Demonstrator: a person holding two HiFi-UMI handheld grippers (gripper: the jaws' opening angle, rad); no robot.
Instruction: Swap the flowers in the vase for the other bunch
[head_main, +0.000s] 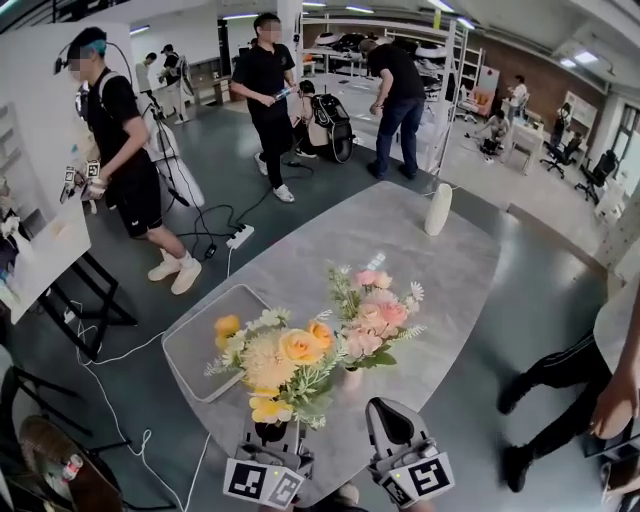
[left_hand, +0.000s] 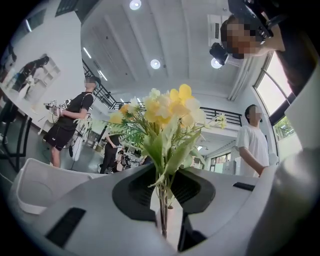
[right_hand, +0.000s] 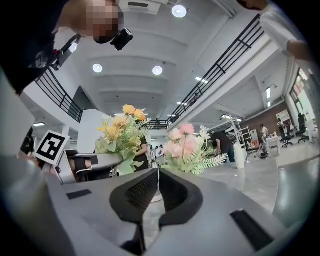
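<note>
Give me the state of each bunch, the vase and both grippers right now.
yellow bunch: held upright by the left gripper.
left gripper: shut on the yellow bunch's stems.
right gripper: shut, nothing between its jaws.
pink bunch: upright in the vase, not yet removed.
vase: standing on the table.

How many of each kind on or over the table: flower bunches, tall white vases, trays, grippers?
Flower bunches: 2, yellow bunch and pink bunch
Vases: 1, tall white vase
Trays: 1, grey tray
Grippers: 2, left gripper and right gripper
Total: 6
</note>
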